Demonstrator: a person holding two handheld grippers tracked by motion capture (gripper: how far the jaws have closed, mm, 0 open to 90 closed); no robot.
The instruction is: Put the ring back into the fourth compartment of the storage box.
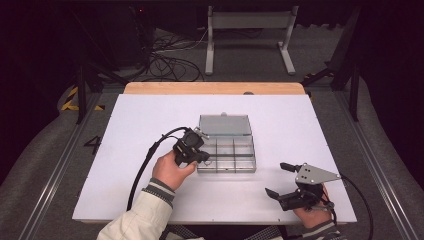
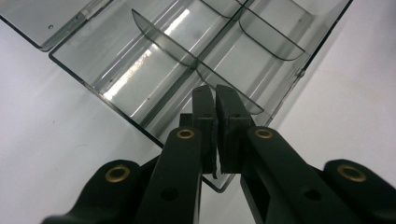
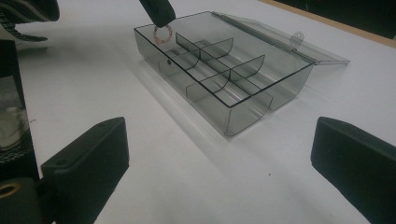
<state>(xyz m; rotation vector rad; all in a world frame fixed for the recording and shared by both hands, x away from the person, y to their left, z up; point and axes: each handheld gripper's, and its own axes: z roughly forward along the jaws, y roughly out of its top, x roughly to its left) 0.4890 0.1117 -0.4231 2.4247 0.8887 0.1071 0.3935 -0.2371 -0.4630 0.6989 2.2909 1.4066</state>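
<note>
A clear plastic compartment box [image 1: 227, 171] lies in the middle of the white board with its lid [image 1: 225, 125] folded back flat. My left gripper [image 1: 202, 156] hovers over the box's left end, shut on a small pinkish ring [image 3: 155, 35]. In the right gripper view the ring hangs from the left gripper's tip [image 3: 159, 11] above a corner compartment of the box [image 3: 243, 112]. In the left gripper view the jaws [image 2: 215, 95] are pressed almost together over the dividers [image 2: 163, 42], and the ring itself is hard to make out. My right gripper [image 1: 279, 180] rests near the front right, open and holding nothing [image 3: 219, 135].
The white board [image 1: 130, 150] covers a wooden table whose far edge [image 1: 215, 88] shows behind it. Beyond the table stand a metal frame [image 1: 250, 35] and loose cables [image 1: 165, 60] on the floor. A person's sleeve [image 1: 142, 215] comes in at the bottom left.
</note>
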